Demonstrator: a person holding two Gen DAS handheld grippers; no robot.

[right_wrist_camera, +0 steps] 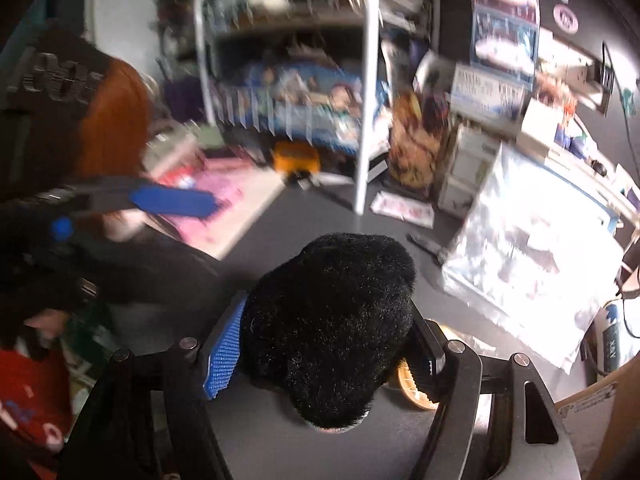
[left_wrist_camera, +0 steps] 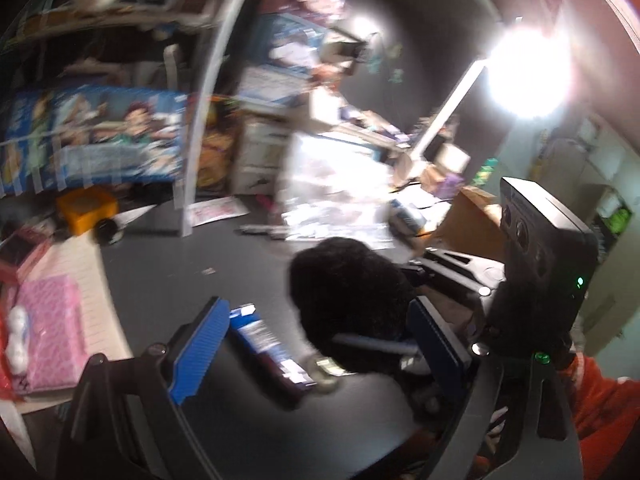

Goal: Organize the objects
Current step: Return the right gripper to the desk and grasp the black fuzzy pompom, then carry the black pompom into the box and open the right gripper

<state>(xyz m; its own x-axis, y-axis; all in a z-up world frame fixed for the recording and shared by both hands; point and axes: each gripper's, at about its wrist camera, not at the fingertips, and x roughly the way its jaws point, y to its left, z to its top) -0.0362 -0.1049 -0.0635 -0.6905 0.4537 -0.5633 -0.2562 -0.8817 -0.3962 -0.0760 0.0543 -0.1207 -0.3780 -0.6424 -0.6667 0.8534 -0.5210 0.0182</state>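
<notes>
The right claw (right_wrist_camera: 324, 356) is clenched on a black fuzzy plush (right_wrist_camera: 332, 320): its blue ribbed pads (right_wrist_camera: 224, 354) press in on both sides, and the plush bulges up and forward between the fingers, held above the dark counter (right_wrist_camera: 304, 216). In the left wrist view the same plush (left_wrist_camera: 348, 300) sits at the centre, with the right claw's body (left_wrist_camera: 540, 240) rising just behind and to the right of it.

The left claw (left_wrist_camera: 316, 344) stands released, its blue pads (left_wrist_camera: 200, 352) spread wide with nothing gripped between them. Below its gap lies a blue and white box (left_wrist_camera: 268, 344) on the counter (left_wrist_camera: 180, 264), with the plush near the right-hand pad; whether the plush touches that pad cannot be told through the blur. The right wrist view shows the left claw (right_wrist_camera: 172, 200) off to the left, well apart from the plush, with an orange sleeve (right_wrist_camera: 116, 120) behind it.

Farther back on the counter are an orange box (left_wrist_camera: 86, 208), a pink pad (left_wrist_camera: 48, 332) at the left edge, and a shiny plastic bag (right_wrist_camera: 532, 256) to the right. A white shelf post (right_wrist_camera: 366, 88) stands up from the counter, and a blue illustrated box (left_wrist_camera: 104, 136) lies on the shelf behind it. A bright lamp (left_wrist_camera: 528, 72) glares at the upper right of the left view
</notes>
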